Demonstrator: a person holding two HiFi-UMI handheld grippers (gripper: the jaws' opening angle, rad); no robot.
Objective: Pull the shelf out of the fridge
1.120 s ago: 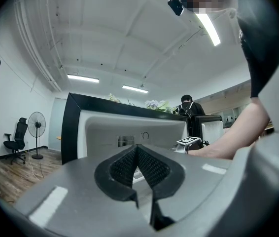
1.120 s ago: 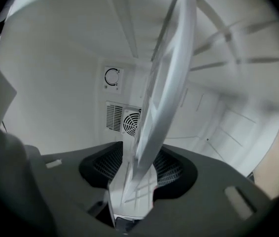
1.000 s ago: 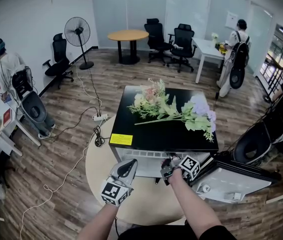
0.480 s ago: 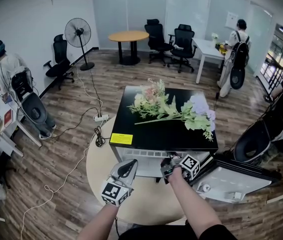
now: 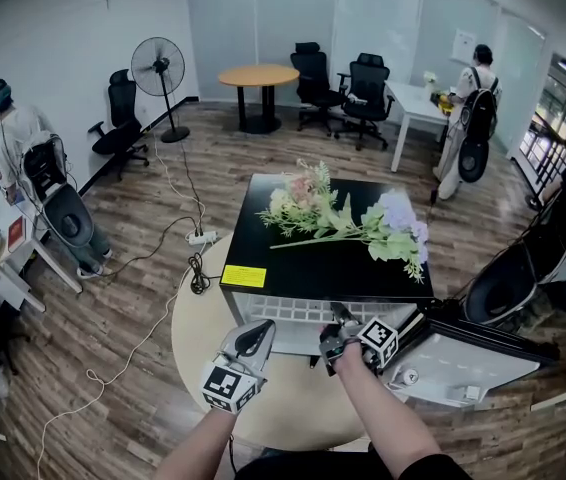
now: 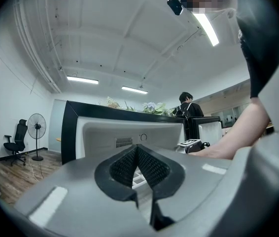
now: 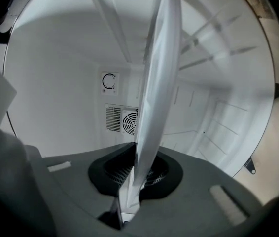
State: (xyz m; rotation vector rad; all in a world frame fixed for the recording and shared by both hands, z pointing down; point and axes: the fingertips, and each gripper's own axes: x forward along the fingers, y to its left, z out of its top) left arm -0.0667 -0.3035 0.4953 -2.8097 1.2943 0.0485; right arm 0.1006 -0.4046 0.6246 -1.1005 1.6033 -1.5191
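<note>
Right tongs (image 7: 134,174) newly tight on shelf (image 7: 161,83)

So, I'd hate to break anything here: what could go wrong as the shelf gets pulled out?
The right gripper pinches only the thin front edge of the shelf; it may slip off, or skew the shelf so it jams. The left gripper hangs free, shut on nothing, so nothing braces the fridge; a hard pull might drag it across the round table. The flowers lie loose on top and could slide off.
</note>
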